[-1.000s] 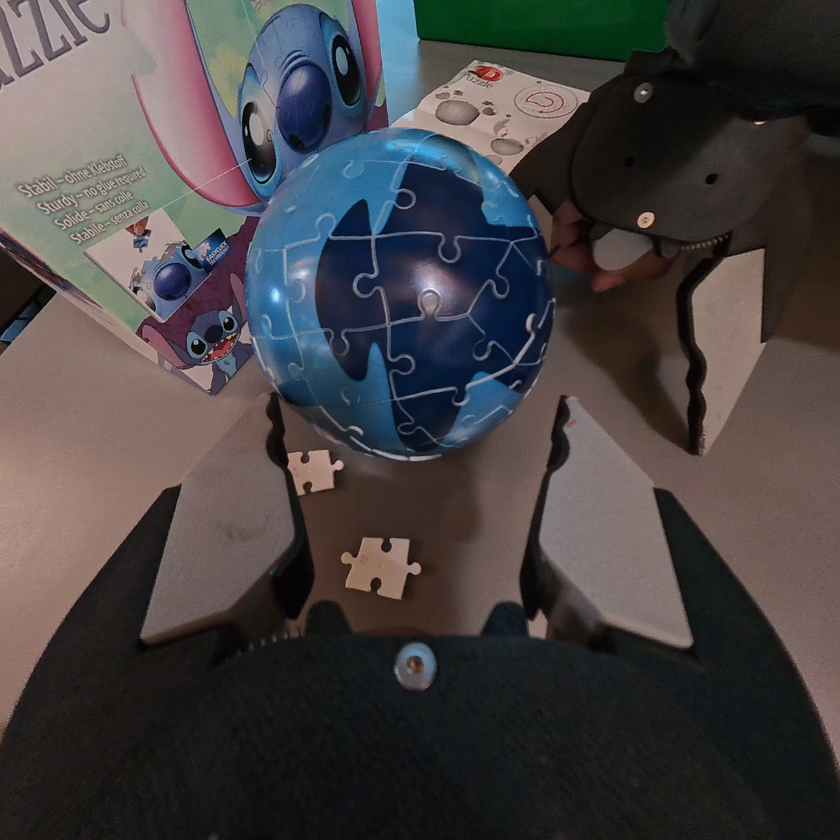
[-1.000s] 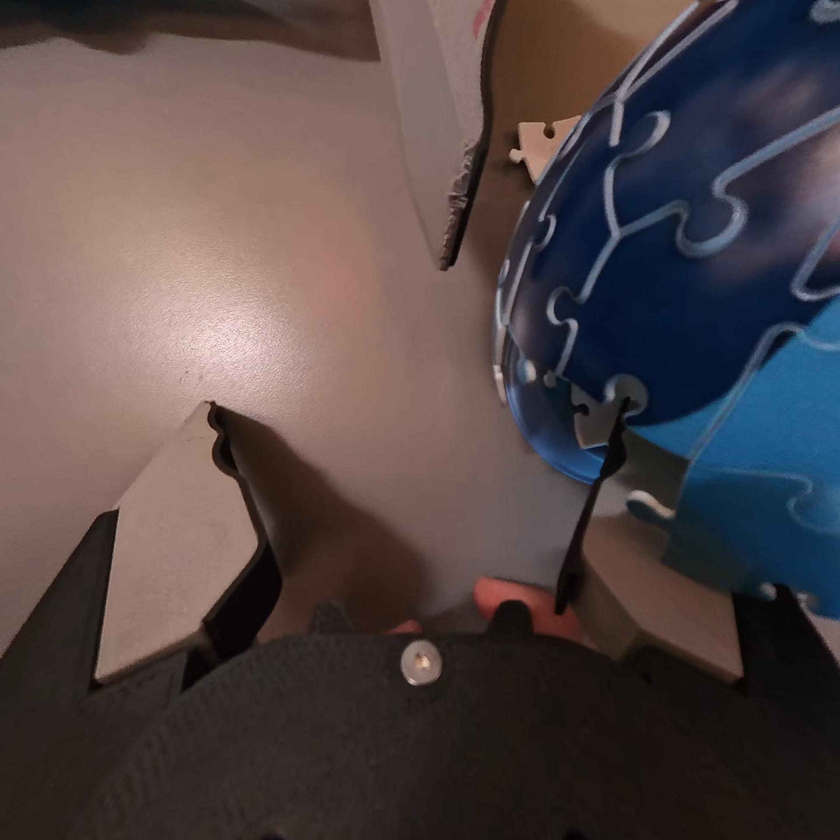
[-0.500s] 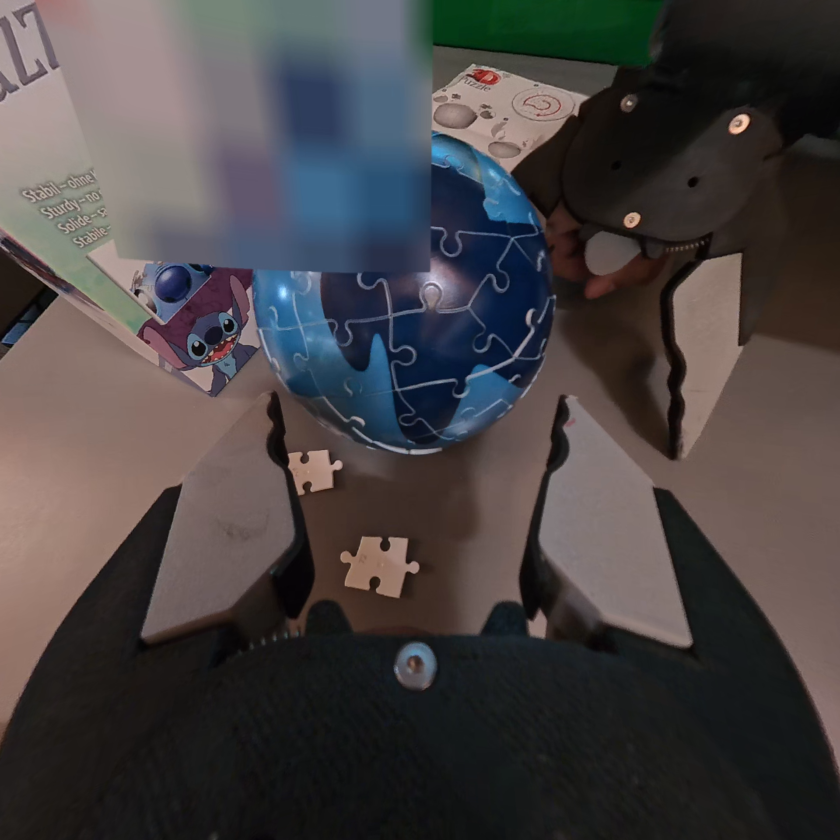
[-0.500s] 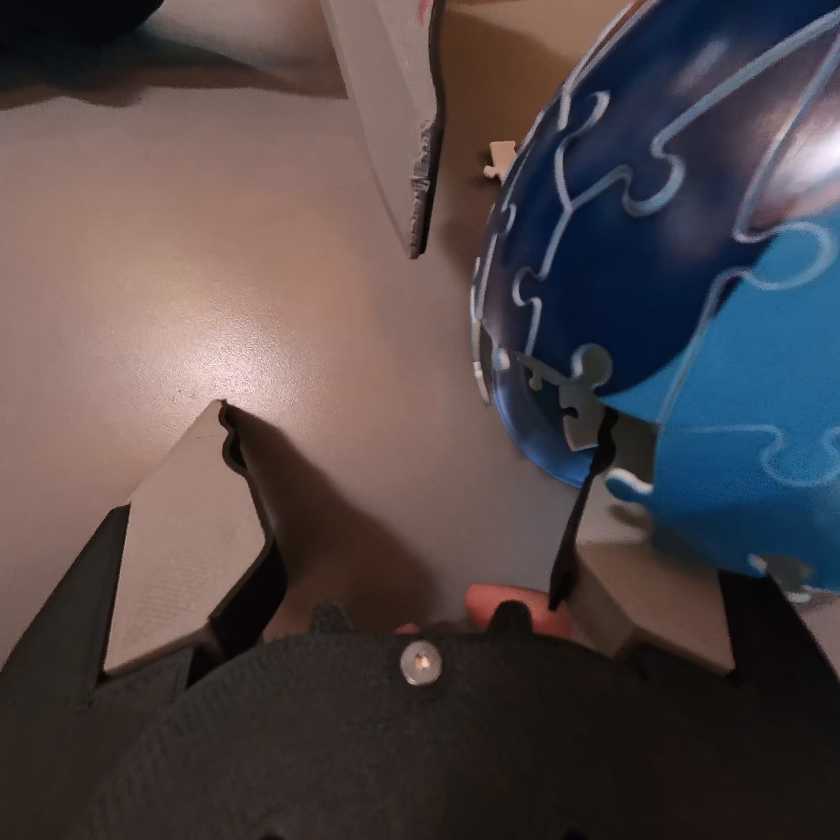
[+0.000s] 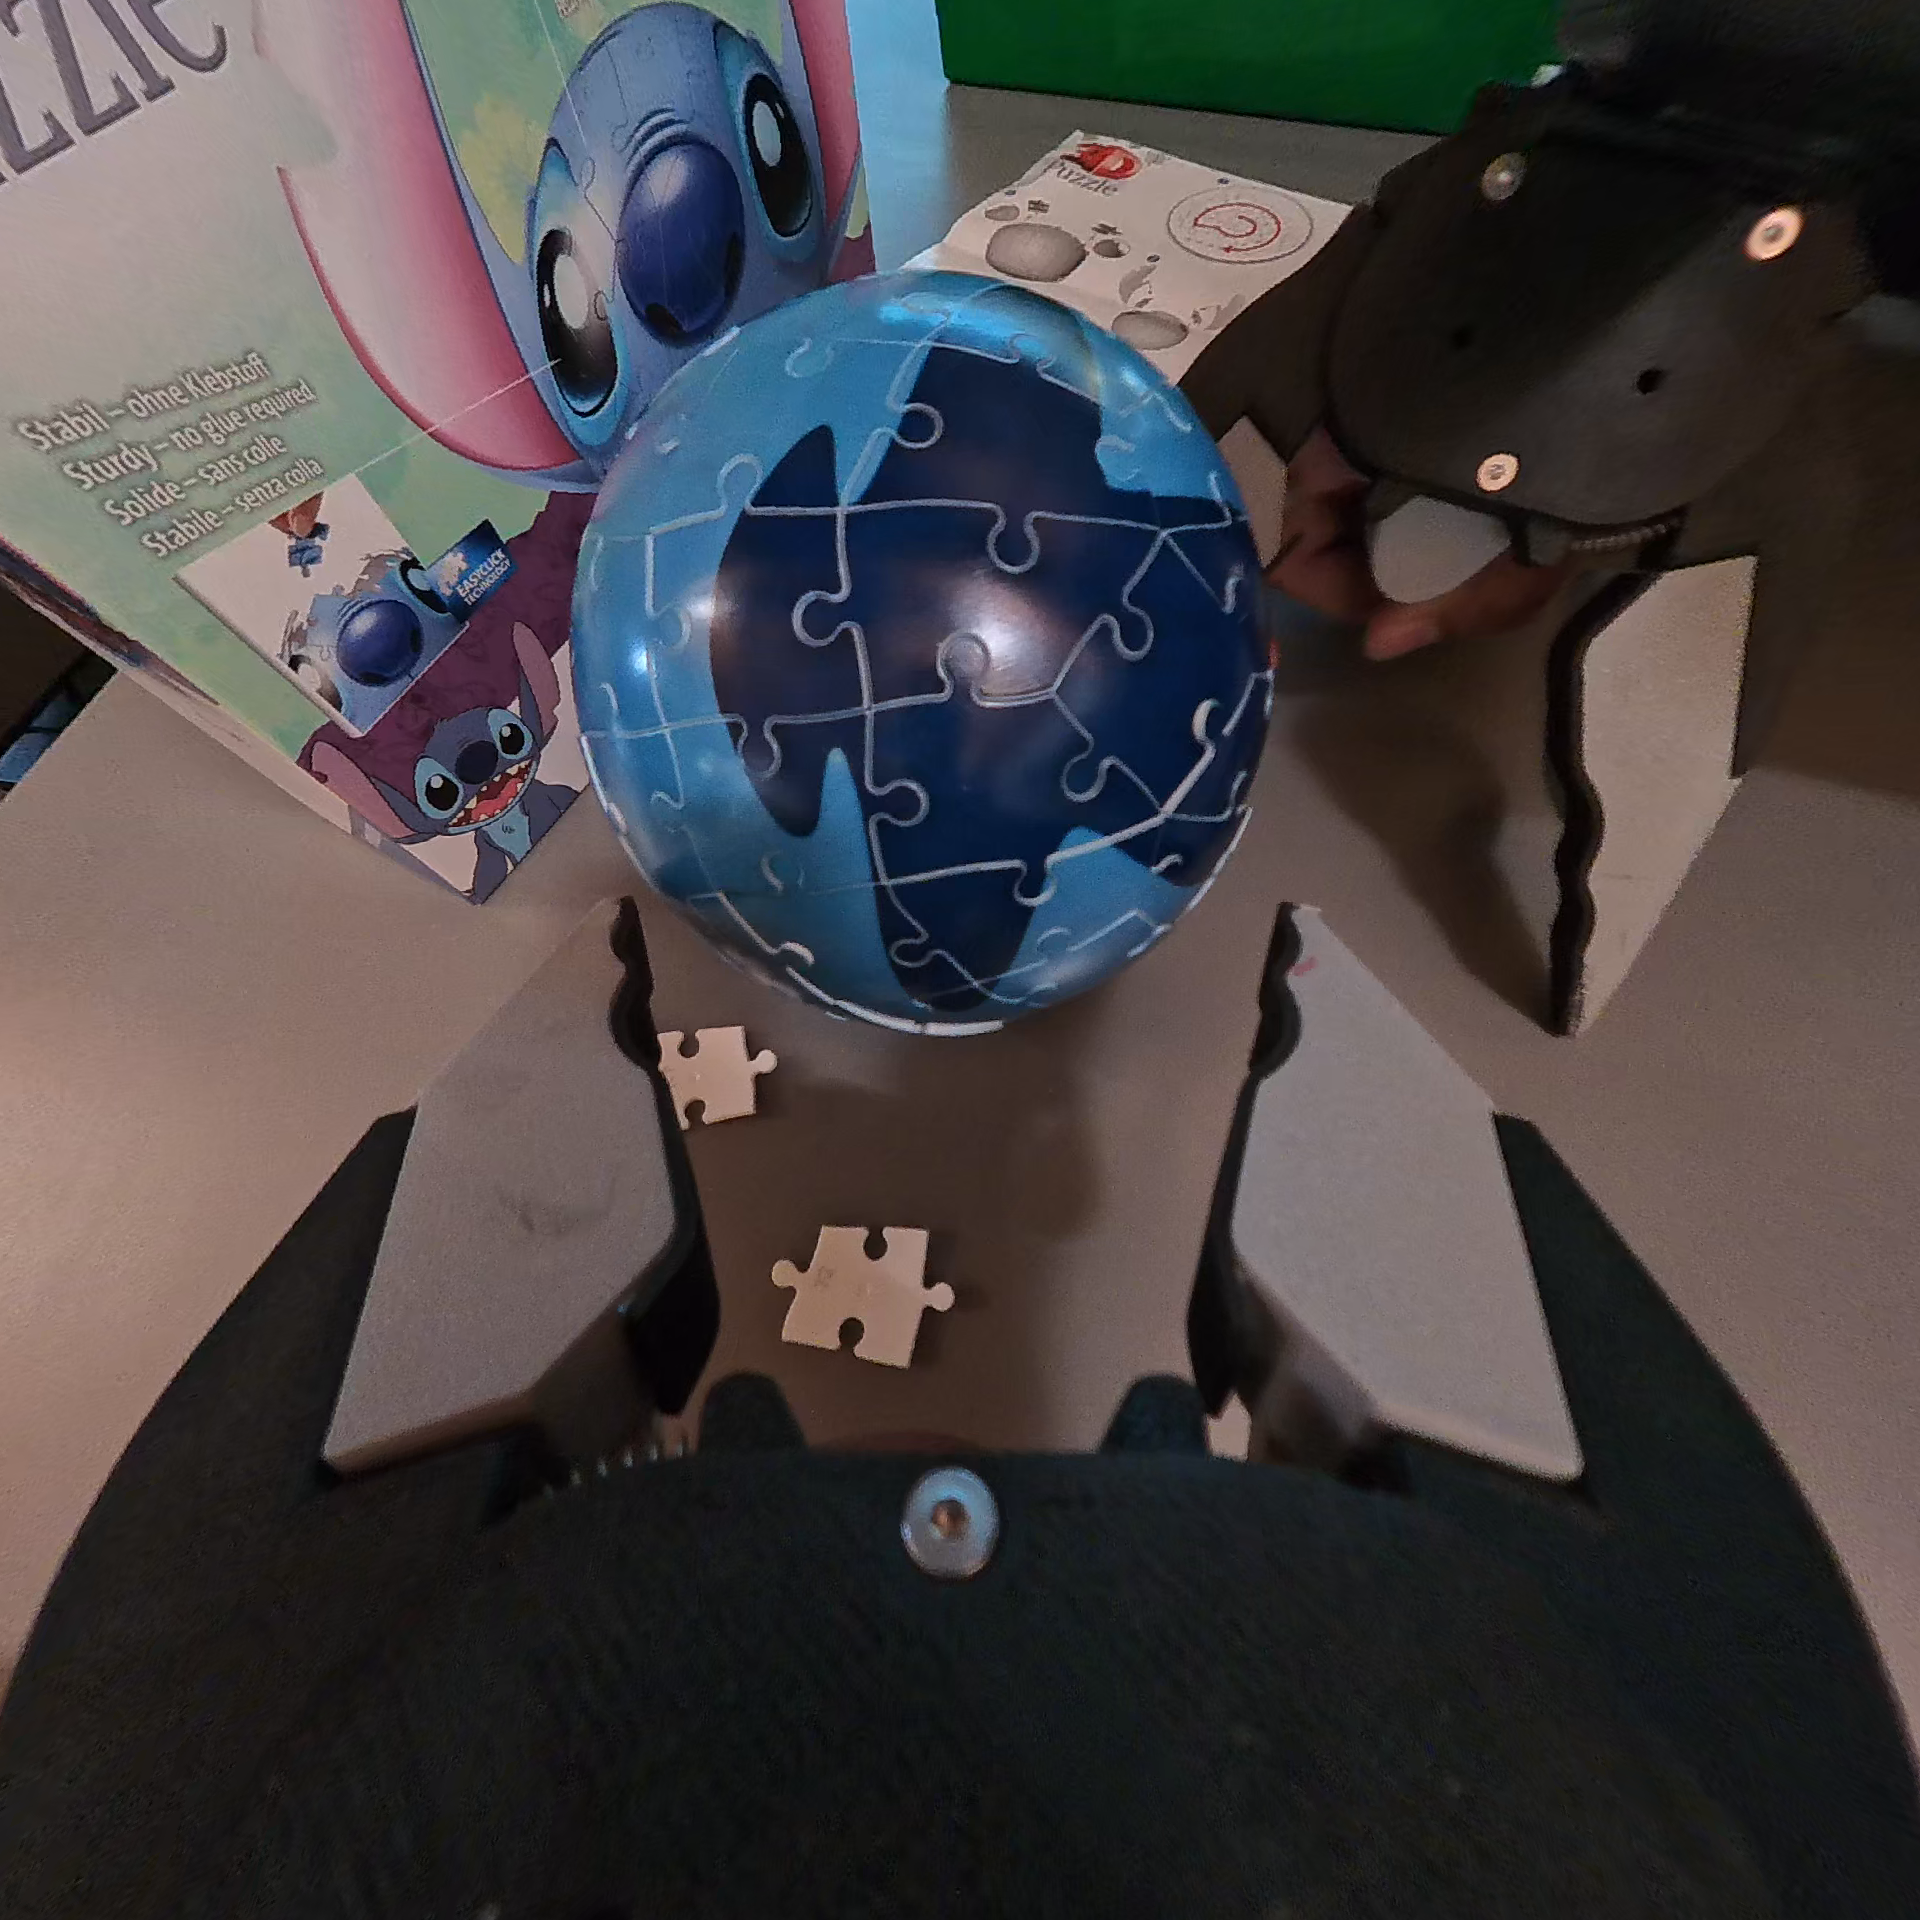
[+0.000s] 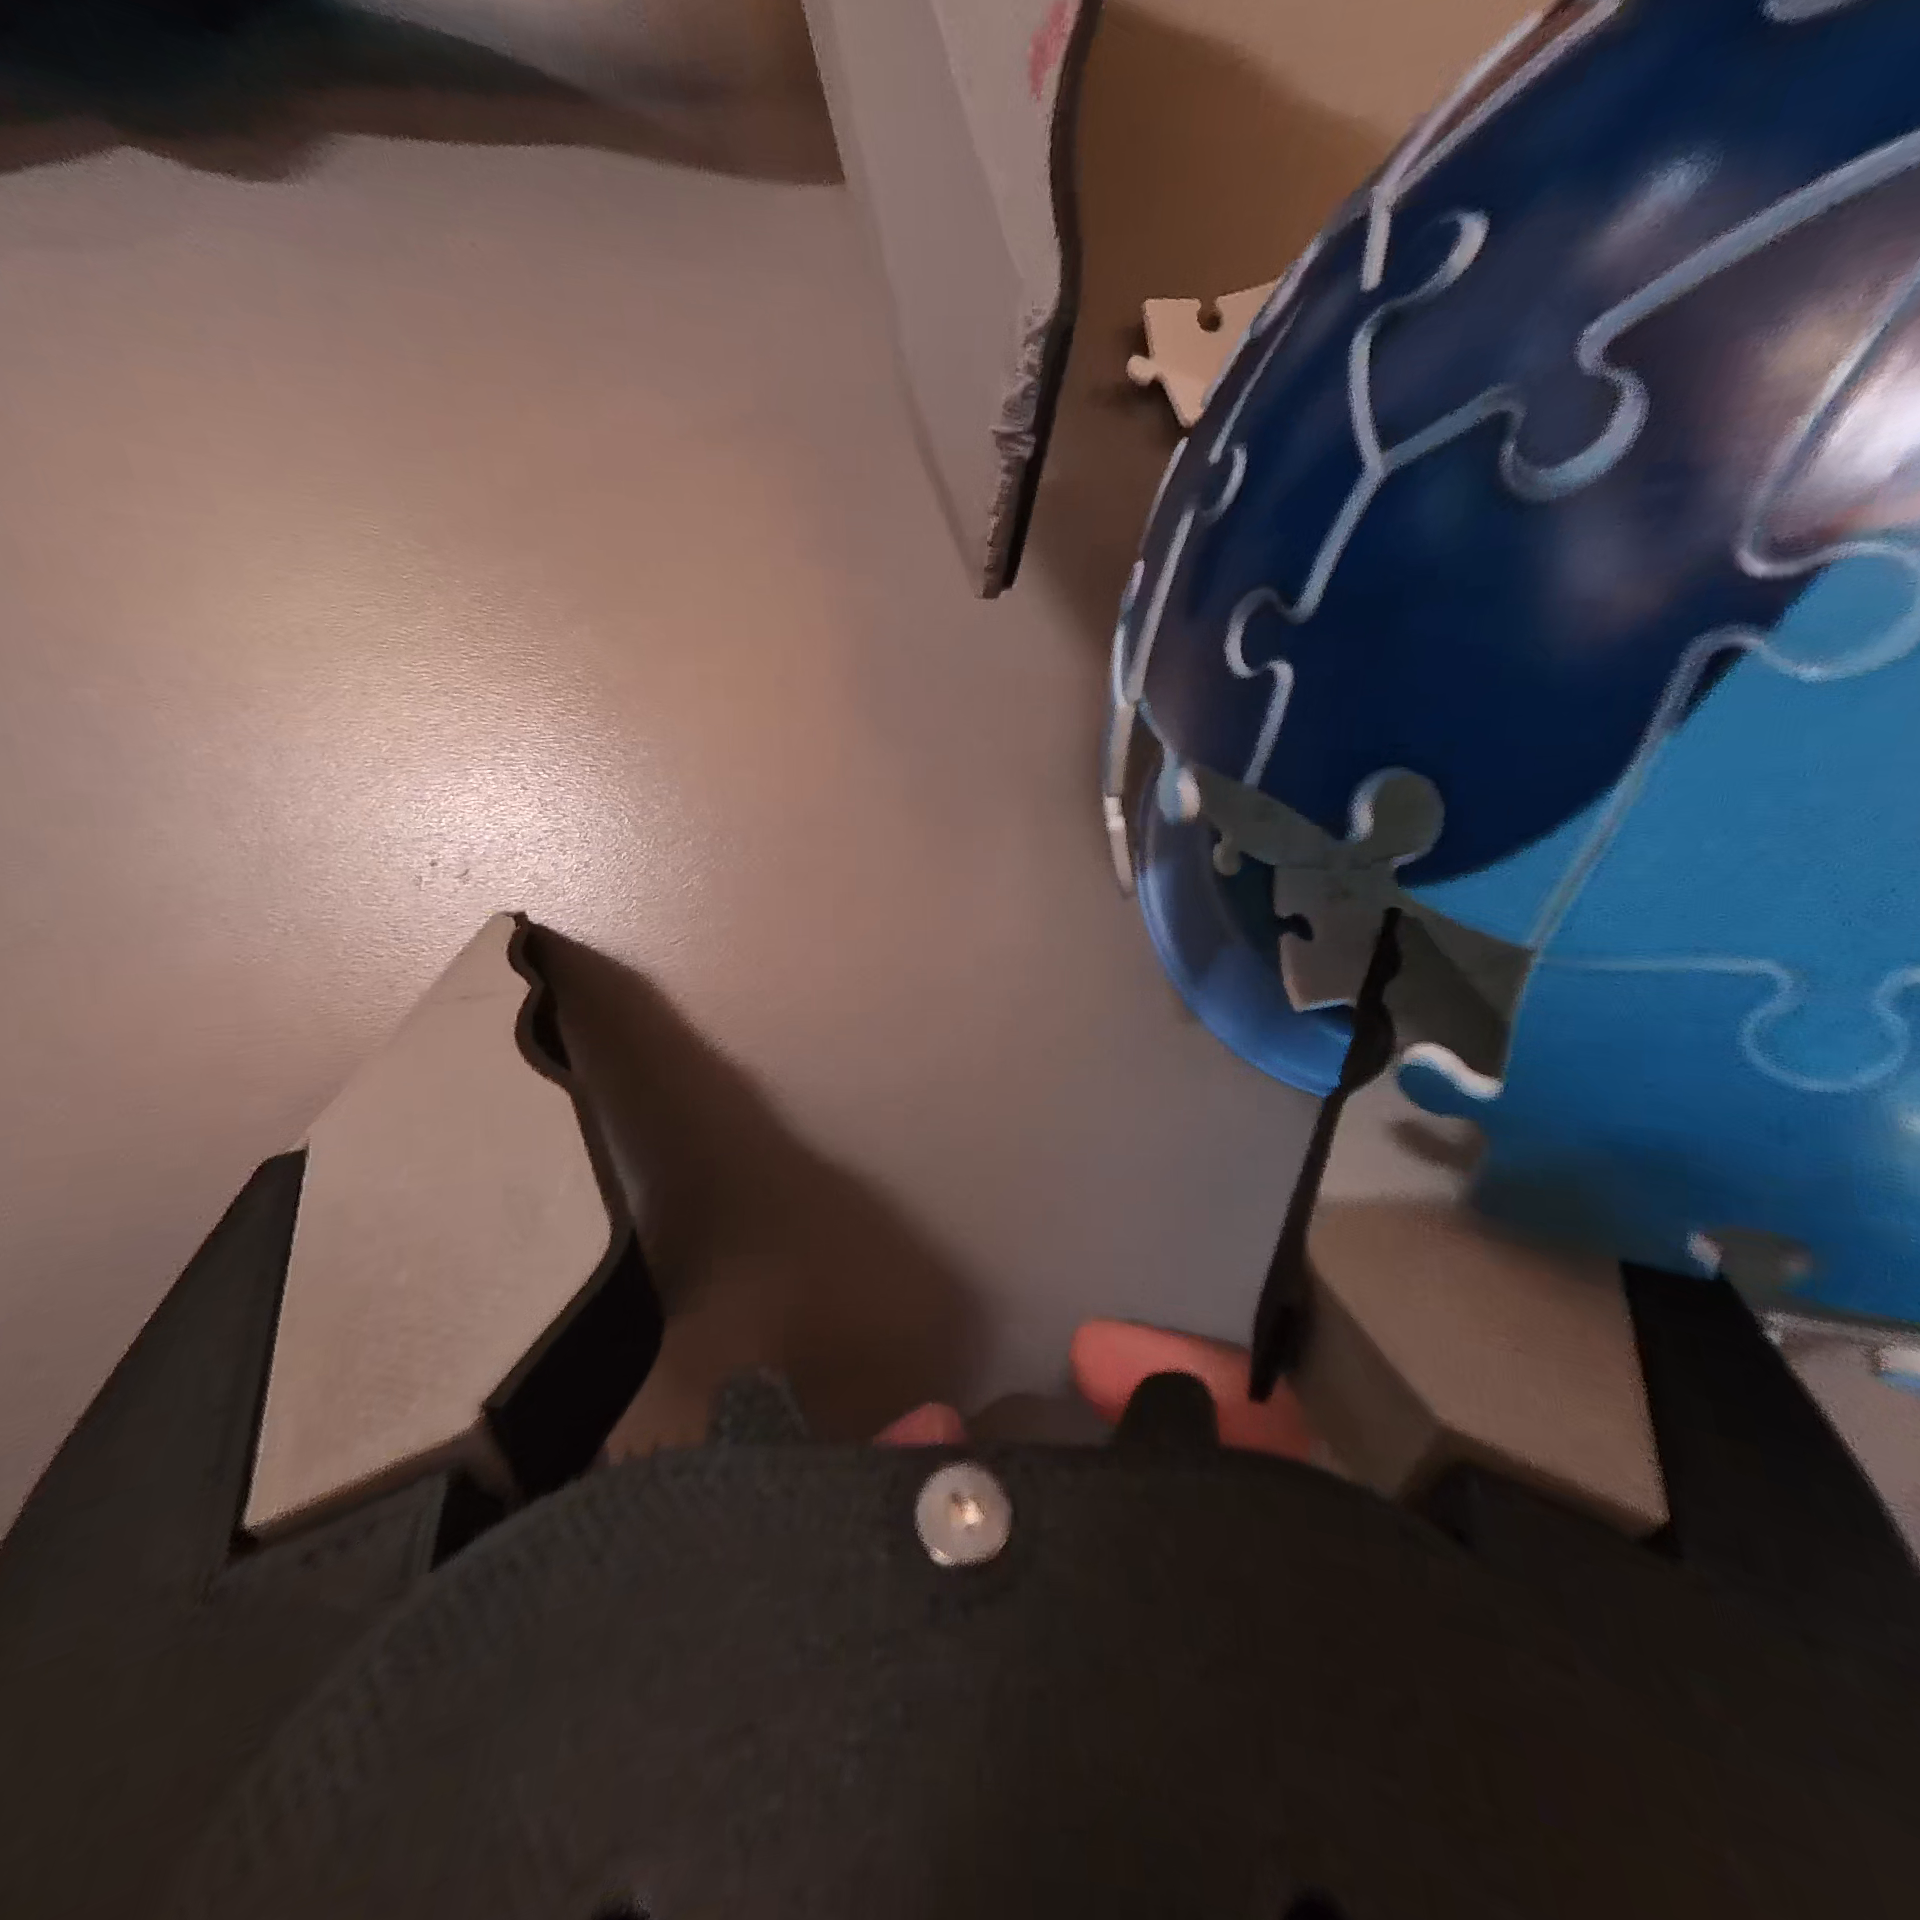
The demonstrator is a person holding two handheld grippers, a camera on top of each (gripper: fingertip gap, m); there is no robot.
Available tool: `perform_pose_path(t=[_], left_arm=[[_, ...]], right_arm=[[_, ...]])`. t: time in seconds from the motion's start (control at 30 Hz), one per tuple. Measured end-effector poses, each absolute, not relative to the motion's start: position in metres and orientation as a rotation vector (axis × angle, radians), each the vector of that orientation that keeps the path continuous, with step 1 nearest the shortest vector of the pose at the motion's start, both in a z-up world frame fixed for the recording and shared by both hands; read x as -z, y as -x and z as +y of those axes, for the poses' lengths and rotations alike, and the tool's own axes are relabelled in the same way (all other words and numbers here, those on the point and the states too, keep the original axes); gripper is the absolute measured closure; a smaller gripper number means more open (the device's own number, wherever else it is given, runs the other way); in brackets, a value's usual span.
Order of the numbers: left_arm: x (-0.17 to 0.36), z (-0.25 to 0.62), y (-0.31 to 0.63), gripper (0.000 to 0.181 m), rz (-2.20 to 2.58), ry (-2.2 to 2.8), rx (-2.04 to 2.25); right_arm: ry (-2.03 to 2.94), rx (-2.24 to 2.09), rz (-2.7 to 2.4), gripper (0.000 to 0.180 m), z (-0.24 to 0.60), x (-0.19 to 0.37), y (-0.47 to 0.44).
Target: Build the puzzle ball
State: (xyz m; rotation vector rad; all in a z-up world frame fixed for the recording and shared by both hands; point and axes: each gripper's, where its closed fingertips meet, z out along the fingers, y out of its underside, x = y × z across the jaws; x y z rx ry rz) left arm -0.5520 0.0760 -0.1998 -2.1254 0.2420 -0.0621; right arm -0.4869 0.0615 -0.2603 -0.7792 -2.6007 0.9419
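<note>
**Puzzle ball on the desk between two hand-held grippers**

The puzzle ball (image 5: 920,649), made of light-blue and dark-blue interlocked pieces, is seen on the grey desk (image 5: 156,1039) just ahead of the left gripper (image 5: 951,925). The left jaws are spread wide and nothing is held between them; the ball is positioned beyond their tips, not touched by them. Two loose puzzle pieces are shown blank side up on the desk: one piece (image 5: 717,1072) just beside the left fingertip, the other piece (image 5: 860,1307) deeper between the jaws. The printed puzzle box (image 5: 312,416) is stood behind and to the left of the ball, and an instruction sheet (image 5: 1143,239) is laid flat behind it. A green object (image 5: 1195,57) is visible at the far edge.

The right gripper (image 5: 1590,727) is seen to the right of the ball, gripped by a person's hand (image 5: 1382,582). In the right wrist view the right gripper (image 6: 951,925) is also released, with its jaws wide apart and only bare desk (image 6: 416,623) between them. Its right finger (image 6: 1361,1018) is set against the ball's (image 6: 1558,520) lower edge, at a gap in the shell where grey undersides of pieces are exposed. Whether contact is made cannot be told. The tip of the left gripper's finger (image 6: 966,291) and part of a loose piece (image 6: 1195,343) are visible beyond.
</note>
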Motion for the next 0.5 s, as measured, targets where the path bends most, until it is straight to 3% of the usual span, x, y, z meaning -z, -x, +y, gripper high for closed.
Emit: perform_pose_path(t=[0.5], left_arm=[[0.1968, 0.0764, 0.5511, 0.066, 0.241, 2.114, 0.063]], right_arm=[[0.827, -0.864, -2.633, 0.032, 0.0657, 0.2626, 0.4854]])
